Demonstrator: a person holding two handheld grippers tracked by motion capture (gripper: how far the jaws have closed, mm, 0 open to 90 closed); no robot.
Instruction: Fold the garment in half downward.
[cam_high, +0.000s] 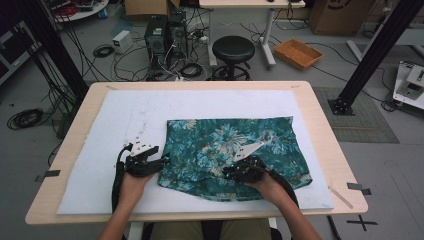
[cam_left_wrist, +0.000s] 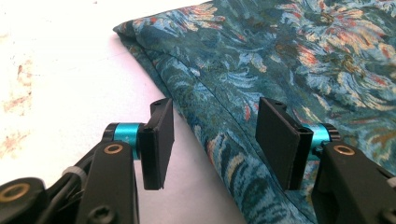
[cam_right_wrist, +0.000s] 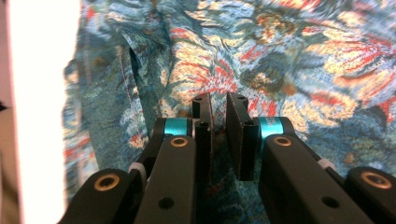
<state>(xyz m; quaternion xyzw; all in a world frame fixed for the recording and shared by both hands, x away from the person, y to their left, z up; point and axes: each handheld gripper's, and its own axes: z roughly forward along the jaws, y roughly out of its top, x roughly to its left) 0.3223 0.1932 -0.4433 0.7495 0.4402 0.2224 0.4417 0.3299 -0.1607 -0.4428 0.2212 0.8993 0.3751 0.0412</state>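
I see a teal floral cloth (cam_high: 232, 152) lying partly folded on the white mat (cam_high: 100, 150) at the table's middle; my left gripper (cam_left_wrist: 215, 140) stands with its tongs apart astride the cloth's left edge, not pressing it, and my right gripper (cam_right_wrist: 218, 140) has its tongs nearly together over the near hem, though I cannot tell whether fabric is pinched. The risk, as I judge it, is the thin cloth slipping from so narrow a bite, or the left side dragging and bunching the fold; nothing else lies on the mat, and the stool (cam_high: 233, 52) stands well beyond.
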